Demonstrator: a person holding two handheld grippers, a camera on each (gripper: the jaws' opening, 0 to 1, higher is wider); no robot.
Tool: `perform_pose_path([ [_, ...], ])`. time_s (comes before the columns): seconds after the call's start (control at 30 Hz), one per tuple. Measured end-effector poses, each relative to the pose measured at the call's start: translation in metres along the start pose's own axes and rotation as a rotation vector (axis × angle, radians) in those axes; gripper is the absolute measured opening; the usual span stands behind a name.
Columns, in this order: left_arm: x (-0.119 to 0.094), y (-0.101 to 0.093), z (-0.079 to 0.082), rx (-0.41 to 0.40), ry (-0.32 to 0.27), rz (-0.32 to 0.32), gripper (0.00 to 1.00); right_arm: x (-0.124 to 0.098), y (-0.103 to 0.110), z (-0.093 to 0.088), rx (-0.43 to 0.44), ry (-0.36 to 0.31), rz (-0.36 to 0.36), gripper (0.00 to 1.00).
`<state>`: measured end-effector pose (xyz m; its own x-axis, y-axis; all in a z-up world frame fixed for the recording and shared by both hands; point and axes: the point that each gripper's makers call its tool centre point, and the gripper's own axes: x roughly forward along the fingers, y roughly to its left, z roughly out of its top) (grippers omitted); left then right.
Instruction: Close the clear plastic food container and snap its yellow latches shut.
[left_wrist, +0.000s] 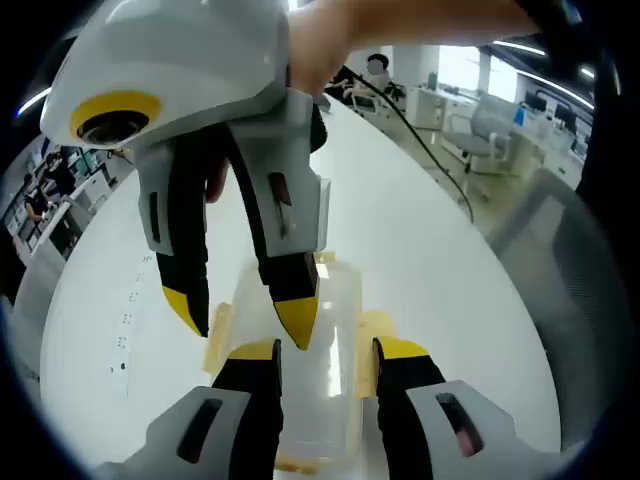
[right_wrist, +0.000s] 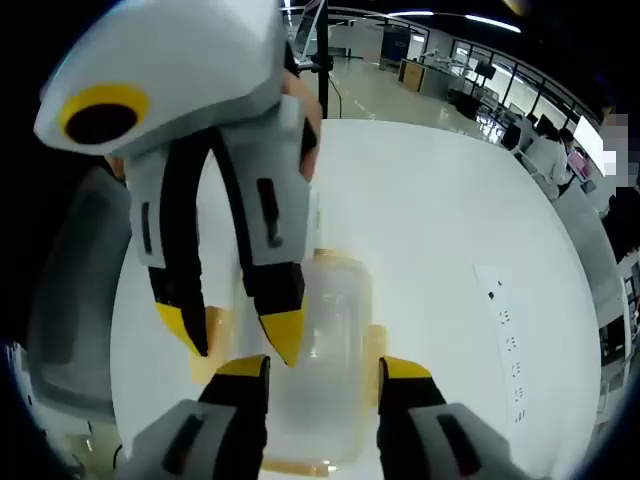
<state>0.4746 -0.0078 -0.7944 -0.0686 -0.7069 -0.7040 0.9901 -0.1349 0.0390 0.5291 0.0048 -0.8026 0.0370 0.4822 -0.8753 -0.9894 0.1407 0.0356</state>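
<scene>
Left gripper view: left gripper (left_wrist: 325, 352) fingers spread apart, straddling the clear plastic food container (left_wrist: 305, 370), which lies on the white surface (left_wrist: 430, 250) with its lid on. Right gripper (left_wrist: 245, 320) comes in from the far side, yellow fingertips (left_wrist: 298, 322) pointing down over the container's far end, fingers apart, nothing gripped. Yellow latches (left_wrist: 372, 325) stick out on the container's sides. This view adds a black cable (left_wrist: 430, 150) trailing over the surface, a grey chair (left_wrist: 570, 300) at right and office desks far off.

Right gripper view: right gripper (right_wrist: 322, 368) fingers parted, container (right_wrist: 330, 360) between them on the surface (right_wrist: 450, 230). Left gripper (right_wrist: 235, 335) hangs opposite, fingers apart, tips just over the container's far left corner. This view adds a power strip (right_wrist: 505, 335) lying at right on the surface and a seated person (right_wrist: 550, 150) far right.
</scene>
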Motion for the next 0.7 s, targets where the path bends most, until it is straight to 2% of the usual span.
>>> perform_pose_path([
  [0.23, 0.004, -0.003, -0.008, 0.075, 0.043, 0.099, 0.35, 0.007, -0.002, -0.004, -0.012, 0.052, 0.046, 0.53],
  [0.4, 0.008, 0.0, -0.012, 0.127, 0.077, 0.174, 0.35, 0.012, -0.002, -0.006, -0.017, 0.089, 0.087, 0.52],
  [0.57, 0.011, 0.0, -0.016, 0.088, 0.075, 0.212, 0.35, 0.016, -0.001, -0.004, -0.015, 0.1, 0.12, 0.49],
  [0.7, 0.013, 0.0, -0.018, 0.121, 0.078, 0.262, 0.36, 0.017, -0.001, -0.005, 0.004, 0.105, 0.153, 0.49],
])
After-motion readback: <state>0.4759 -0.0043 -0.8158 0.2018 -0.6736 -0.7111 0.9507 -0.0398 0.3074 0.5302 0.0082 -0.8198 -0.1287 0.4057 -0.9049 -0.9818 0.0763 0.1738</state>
